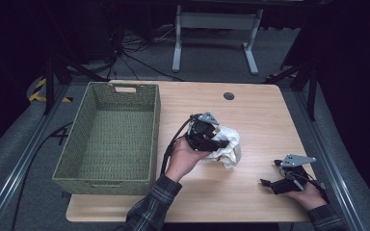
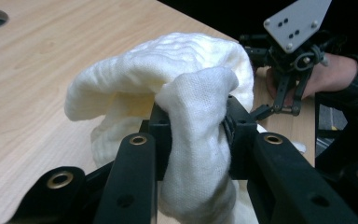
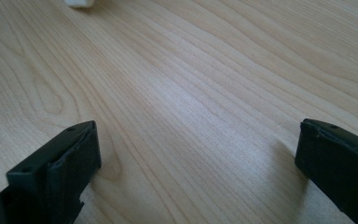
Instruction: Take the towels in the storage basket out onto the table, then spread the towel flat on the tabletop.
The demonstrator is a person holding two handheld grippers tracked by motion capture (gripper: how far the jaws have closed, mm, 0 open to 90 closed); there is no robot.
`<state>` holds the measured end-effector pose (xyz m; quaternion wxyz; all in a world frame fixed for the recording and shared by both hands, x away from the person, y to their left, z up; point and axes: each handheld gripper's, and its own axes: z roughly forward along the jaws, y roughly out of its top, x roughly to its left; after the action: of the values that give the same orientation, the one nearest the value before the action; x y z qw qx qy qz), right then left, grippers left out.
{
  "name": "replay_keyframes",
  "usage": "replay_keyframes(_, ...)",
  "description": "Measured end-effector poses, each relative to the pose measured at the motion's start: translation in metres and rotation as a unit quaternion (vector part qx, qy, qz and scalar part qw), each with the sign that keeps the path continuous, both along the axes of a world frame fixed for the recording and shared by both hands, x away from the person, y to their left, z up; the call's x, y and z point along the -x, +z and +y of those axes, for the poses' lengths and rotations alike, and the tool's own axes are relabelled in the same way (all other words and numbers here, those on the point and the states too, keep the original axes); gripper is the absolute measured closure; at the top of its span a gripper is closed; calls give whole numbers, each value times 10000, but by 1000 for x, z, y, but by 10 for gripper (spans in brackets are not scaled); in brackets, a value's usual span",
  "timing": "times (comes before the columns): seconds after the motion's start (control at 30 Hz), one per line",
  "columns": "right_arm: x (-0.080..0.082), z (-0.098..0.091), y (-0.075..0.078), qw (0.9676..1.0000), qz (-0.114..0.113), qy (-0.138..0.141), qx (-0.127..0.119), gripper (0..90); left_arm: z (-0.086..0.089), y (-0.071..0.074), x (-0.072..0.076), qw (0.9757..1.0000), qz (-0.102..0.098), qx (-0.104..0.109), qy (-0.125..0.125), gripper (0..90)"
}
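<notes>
High view, left to right: green woven basket (image 1: 107, 137) sitting at the table's (image 1: 255, 115) left edge, nothing lying in it. Just right of it the left hand (image 1: 185, 156) is holding the left tool (image 1: 221, 143) over the table's middle, with a white cloth (image 1: 227, 144) bunched at its tip. Cloth is lying near the table centre, well apart from the basket. Further right, near the front right corner, the right hand (image 1: 310, 195) is holding the right tool (image 1: 268, 183) low on the table, pointing left.

Left gripper view is giving what the high view is not: the cloth (image 2: 186, 107) is being pinched between the two black jaws, a thick fold squeezed between the pads, the rest ballooning up and to the left. So the left tool (image 2: 198, 126) is partly closed and gripping the cloth. Cannot tell whether the cloth's lower end is resting on the table. The right tool (image 2: 279, 109) is showing behind, jaws apart.

Right gripper view: the right tool (image 3: 198, 149) is standing wide open, bare table (image 3: 191, 84) between the jaws, nothing held. A white scrap (image 3: 80, 3) is peeking in at the top edge, likely the cloth.
</notes>
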<state>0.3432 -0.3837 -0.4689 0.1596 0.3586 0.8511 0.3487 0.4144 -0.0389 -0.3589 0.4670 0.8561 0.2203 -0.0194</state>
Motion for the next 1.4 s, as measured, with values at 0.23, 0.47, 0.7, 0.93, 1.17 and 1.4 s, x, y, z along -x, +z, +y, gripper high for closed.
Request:
replay_keyframes(0.23,0,0,0,10000,-2,9,5,2,-17,-18,4,9998,61,-161,-107,706)
replay_keyframes(0.47,0,0,0,10000,-3,9,5,2,-32,-38,7,9985,111,-447,-295,698)
replay_keyframes(0.7,0,0,0,10000,-2,8,5,2,-47,-67,7,9951,295,-850,-413,659)
replay_keyframes(0.93,0,0,0,10000,-3,9,5,2,-43,-63,10,9959,177,-831,-318,439)
replay_keyframes(1.17,0,0,0,10000,-1,10,5,2,-27,-43,24,9975,-50,-665,-243,417)
replay_keyframes(1.4,0,0,0,10000,-2,10,7,1,-21,-40,42,9975,-50,-608,-350,607)
